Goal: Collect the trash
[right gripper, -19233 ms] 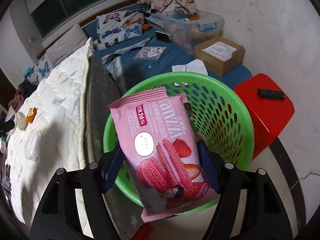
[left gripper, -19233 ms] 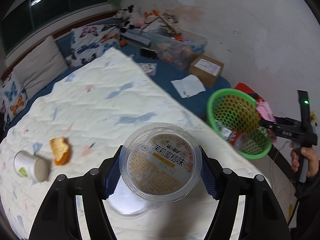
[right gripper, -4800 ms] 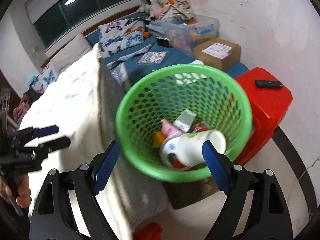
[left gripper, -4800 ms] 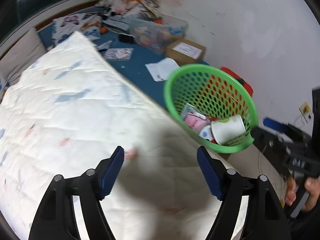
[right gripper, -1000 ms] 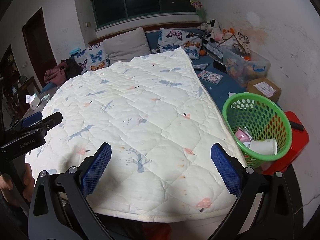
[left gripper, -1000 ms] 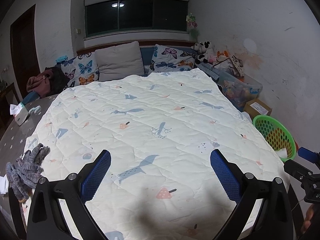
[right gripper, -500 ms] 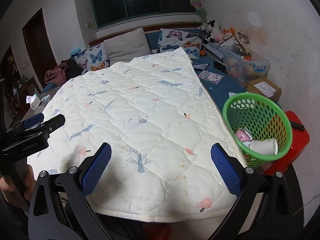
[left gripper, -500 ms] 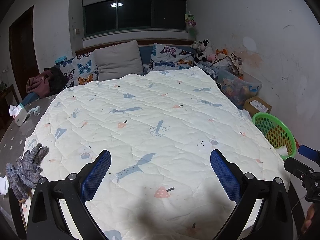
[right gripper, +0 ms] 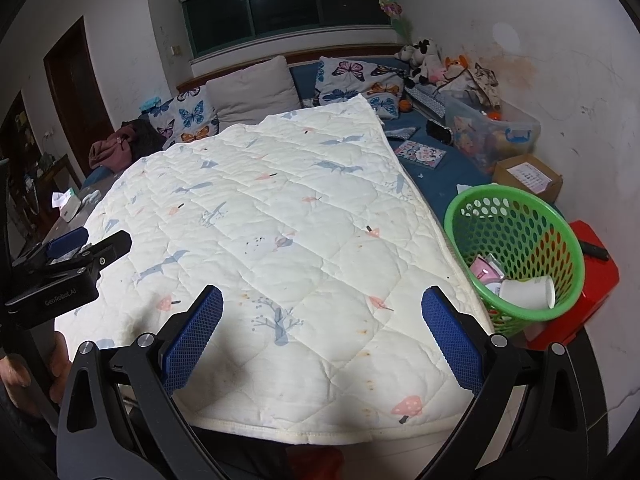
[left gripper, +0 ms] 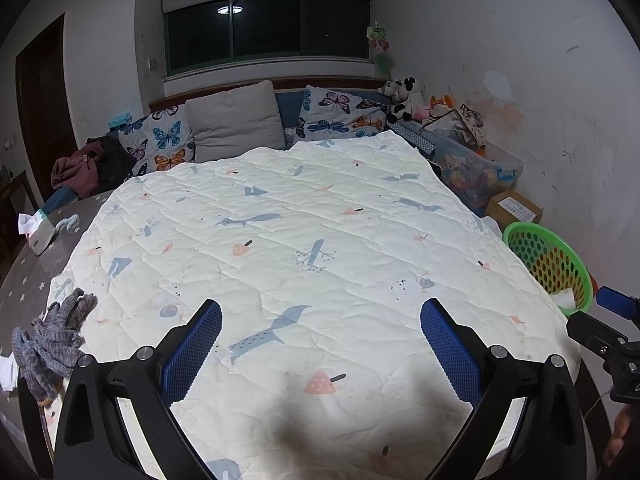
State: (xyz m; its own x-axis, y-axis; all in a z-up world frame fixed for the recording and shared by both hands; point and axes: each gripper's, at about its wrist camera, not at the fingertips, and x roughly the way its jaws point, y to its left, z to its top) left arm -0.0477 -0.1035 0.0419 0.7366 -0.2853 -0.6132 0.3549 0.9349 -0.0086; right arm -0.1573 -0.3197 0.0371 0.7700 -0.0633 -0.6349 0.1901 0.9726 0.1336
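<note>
While the quilted mattress pad [right gripper: 280, 216] shows no litter, the green mesh basket [right gripper: 516, 216] beside the bed holds a paper cup [right gripper: 528, 292] and pink wrapper [right gripper: 482, 270]. The left gripper [left gripper: 320, 344] and right gripper [right gripper: 322, 332] gape empty, so collection looks essentially finished.

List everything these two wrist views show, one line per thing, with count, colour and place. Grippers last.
quilted blanket: one, cream with small prints, spread over the bed.
perforated plastic basket: one, green, right of the bed.
paper cup: one, white, lying inside the basket.
pink wrapper: one, in the basket beside the cup.
plastic stool: one, red, behind the basket.
cardboard box: one, brown, by the wall.
knit gloves: grey, at the bed's left edge.
butterfly pillows: white and multicoloured, at the headboard.
left gripper: blue pads, open, empty.
right gripper: blue pads, open, empty.
</note>
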